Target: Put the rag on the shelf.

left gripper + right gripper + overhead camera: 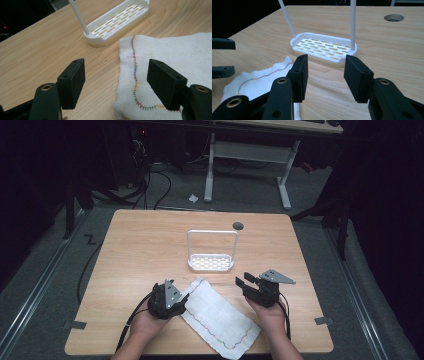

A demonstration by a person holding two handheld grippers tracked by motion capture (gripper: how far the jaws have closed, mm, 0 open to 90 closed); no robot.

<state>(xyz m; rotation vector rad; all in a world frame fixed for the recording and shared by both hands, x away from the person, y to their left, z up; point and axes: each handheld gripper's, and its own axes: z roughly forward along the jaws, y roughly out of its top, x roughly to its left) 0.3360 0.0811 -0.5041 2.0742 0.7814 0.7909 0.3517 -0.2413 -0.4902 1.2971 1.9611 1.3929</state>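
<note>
A white cloth (220,317) with a coloured stitched border lies flat near the table's front edge, between my two grippers. Behind it stands a white slotted rack (211,262) with a tall hoop handle. My left gripper (183,295) is open at the cloth's left corner. In the left gripper view its jaws straddle the cloth's stitched edge (135,75), apart from it, with the rack (117,22) beyond. My right gripper (246,283) is open over bare wood to the right of the cloth. Its jaws point at the rack (324,47), with the cloth (259,77) at lower left.
A round cable hole (238,225) sits in the wooden table (140,245) behind the rack. Tape marks lie at the front corners (324,321). A desk frame (247,165) and cables stand on the floor beyond. The left gripper's jaws (222,57) show at the right gripper view's left edge.
</note>
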